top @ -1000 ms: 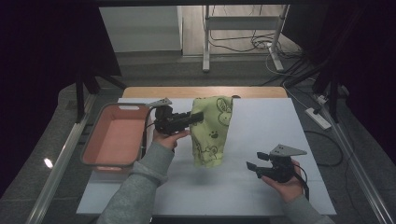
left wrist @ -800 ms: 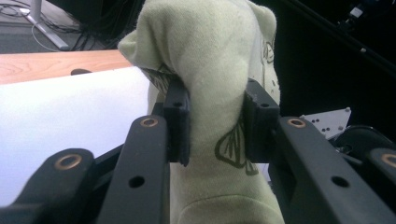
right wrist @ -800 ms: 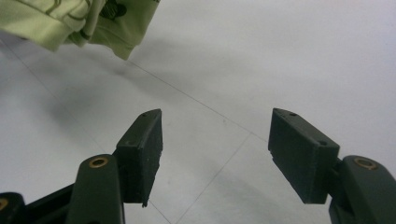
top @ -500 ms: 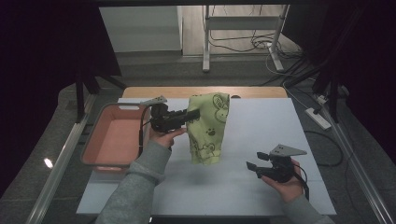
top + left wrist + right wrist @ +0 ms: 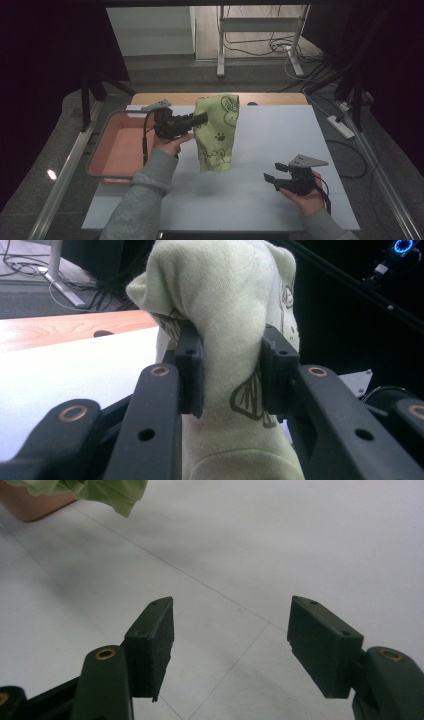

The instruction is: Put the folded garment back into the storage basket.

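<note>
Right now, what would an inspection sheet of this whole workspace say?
Surface: white table, bare around the work.
Job's things: green cartoon-print cloth hangs lifted above the table; salmon tray at its left edge.
Clutter: nothing seen.
Grippers: left hand-held gripper clamped on a bunched fold of the cloth; right hand-held gripper open over bare table.
Cables: floor cables behind the table; power strip at right.
Surroundings: dark curtains, metal stand.

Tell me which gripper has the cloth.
The left gripper: its jaws pinch the bunched green cloth, lifted beside the pink tray. The right gripper stands open over the table.
</note>
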